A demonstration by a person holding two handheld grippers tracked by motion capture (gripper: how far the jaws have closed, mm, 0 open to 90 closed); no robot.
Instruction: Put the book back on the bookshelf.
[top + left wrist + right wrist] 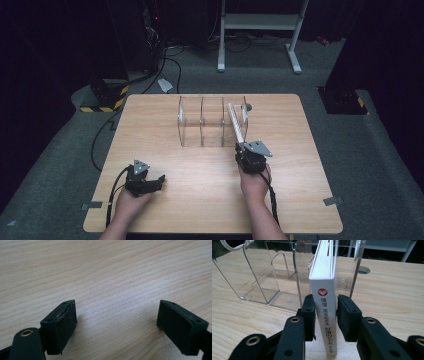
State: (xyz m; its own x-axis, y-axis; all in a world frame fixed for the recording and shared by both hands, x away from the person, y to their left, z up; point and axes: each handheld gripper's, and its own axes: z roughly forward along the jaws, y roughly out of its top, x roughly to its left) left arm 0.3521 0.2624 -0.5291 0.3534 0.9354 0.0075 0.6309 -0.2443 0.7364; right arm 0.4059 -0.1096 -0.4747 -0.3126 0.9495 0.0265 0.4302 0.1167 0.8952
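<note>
Right gripper view shows my right gripper [324,317] pinching the white book [325,302] spine-first, aimed toward the clear rack [269,277] at 12 o'clock, while my left gripper [117,325] rests spread, idle

Beyond the far edge of the wooden worktop [165,200], a white metal stand [260,22] sits on grey floor [380,160], black cables [167,62] trailing left.

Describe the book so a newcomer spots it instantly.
On the wooden table, find the clear three-slot rack near the far edge. The white book stands on edge in its rightmost slot, spine gripped by the right gripper. It is the rack's sole content.
</note>
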